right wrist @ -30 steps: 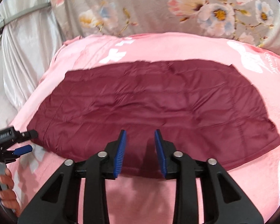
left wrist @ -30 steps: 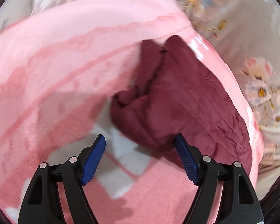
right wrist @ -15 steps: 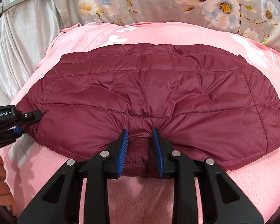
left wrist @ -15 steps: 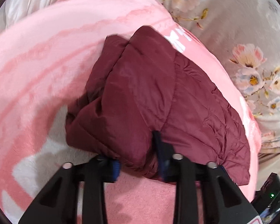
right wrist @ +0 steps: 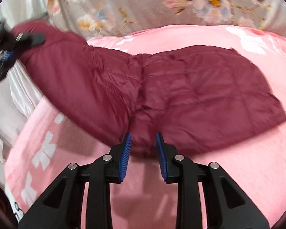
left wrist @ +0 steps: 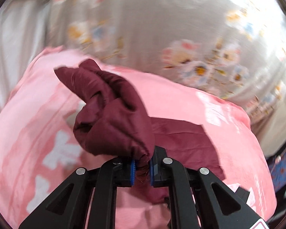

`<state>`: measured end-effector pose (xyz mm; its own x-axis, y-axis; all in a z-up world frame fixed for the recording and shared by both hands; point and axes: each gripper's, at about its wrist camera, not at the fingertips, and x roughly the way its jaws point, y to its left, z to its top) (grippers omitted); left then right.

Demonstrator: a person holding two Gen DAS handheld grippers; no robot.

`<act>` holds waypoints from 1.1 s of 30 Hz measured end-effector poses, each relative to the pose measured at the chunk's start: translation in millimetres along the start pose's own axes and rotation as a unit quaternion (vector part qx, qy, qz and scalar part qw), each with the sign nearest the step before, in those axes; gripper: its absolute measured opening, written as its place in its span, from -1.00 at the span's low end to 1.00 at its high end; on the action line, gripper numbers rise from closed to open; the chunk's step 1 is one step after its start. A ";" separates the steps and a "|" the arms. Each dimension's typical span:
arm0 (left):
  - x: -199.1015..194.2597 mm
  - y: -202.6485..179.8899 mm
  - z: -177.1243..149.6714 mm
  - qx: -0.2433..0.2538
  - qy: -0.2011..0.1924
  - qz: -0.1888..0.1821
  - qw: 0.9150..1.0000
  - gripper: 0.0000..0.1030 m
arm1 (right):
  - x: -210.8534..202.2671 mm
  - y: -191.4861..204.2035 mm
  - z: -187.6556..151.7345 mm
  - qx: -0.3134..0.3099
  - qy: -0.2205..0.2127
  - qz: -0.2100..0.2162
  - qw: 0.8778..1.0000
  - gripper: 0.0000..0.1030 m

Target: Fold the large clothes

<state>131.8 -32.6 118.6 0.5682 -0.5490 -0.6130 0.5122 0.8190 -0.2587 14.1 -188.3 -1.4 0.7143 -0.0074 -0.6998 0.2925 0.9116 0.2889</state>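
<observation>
A dark red quilted jacket (right wrist: 190, 87) lies on a pink blanket (right wrist: 228, 171) on a bed. My left gripper (left wrist: 142, 168) is shut on the jacket's edge (left wrist: 114, 122) and holds that end lifted, bunched above the blanket. In the right wrist view the left gripper (right wrist: 11, 43) shows at the far left with the raised end of the jacket. My right gripper (right wrist: 143, 152) stands at the jacket's near edge with fabric between its blue pads (right wrist: 124, 156); the jaws are partly apart and grip the bunched edge.
A grey floral sheet (right wrist: 181, 5) covers the back of the bed behind the blanket. White satin fabric (right wrist: 15, 87) hangs at the left edge. A dark device (left wrist: 242, 192) sits at the lower right in the left wrist view.
My left gripper closed on the jacket's edge and lifted it up and over toward the middle. The right gripper stayed at the near edge while the jacket's left end rose.
</observation>
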 end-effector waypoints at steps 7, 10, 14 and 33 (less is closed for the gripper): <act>50.8 -107.7 -25.8 0.080 0.056 -0.042 0.994 -0.85 | -32.0 -76.2 -19.4 0.057 -0.013 -0.065 0.996 -0.47; 85.2 -132.9 -56.1 0.084 0.113 -0.063 0.988 -0.72 | -43.8 -108.5 -25.6 0.083 -0.021 -0.087 0.993 -0.47; 104.0 -138.2 -89.8 0.073 0.178 -0.080 0.978 -0.56 | -59.8 -138.4 -25.4 0.102 -0.032 -0.102 0.989 -0.42; 81.6 -45.1 -122.2 0.047 0.172 0.056 0.982 0.66 | -57.3 -94.1 41.5 0.030 -0.085 -0.025 0.996 0.07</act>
<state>76.4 -93.9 -11.1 0.3827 -0.3536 -0.8536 0.5252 0.8433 -0.1139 -28.0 -290.7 38.6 0.7936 -0.1264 -0.5952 0.3645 0.8820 0.2988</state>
